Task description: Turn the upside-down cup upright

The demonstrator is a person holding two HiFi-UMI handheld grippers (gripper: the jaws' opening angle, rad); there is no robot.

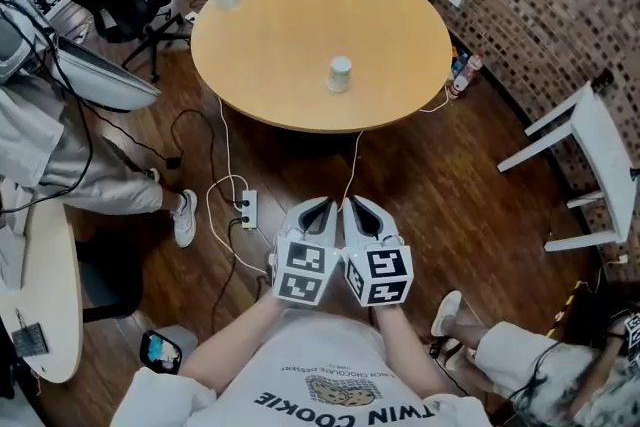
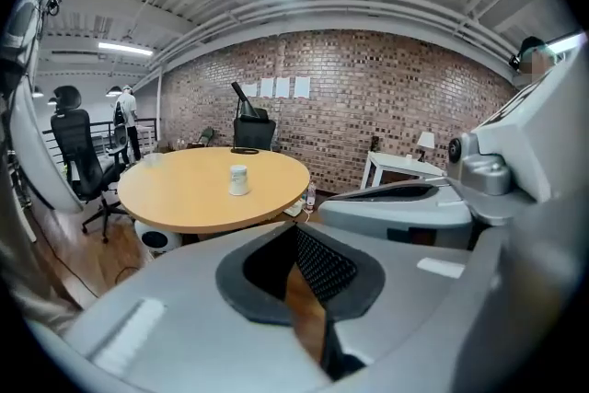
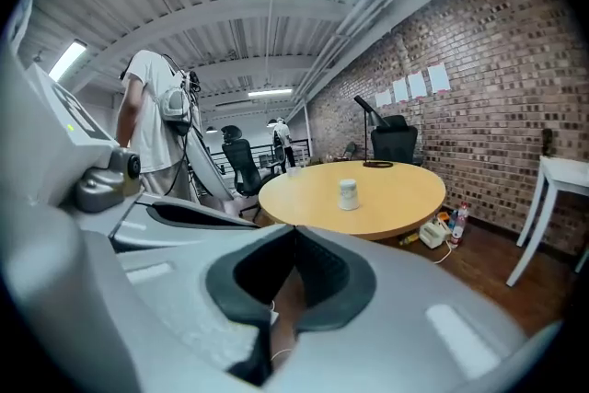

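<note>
cup [image 1: 340, 73]: stands upside down near the middle of the tabletop [image 1: 270, 35] | your left gripper [image 1: 320, 208], right gripper [image 1: 362, 207]: jaws pressed together, nothing between, side by side off the near edge, well apart from cup

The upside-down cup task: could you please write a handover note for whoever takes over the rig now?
Left hand-held gripper: shut, empty.
Right hand-held gripper: shut, empty.
Both side by side near the body, well short of the round table.
Cup: mouth down near the table's middle, nothing touching it.
Done: nothing yet.
Left: reach in, grasp the cup, turn it upright, set it down.
</note>
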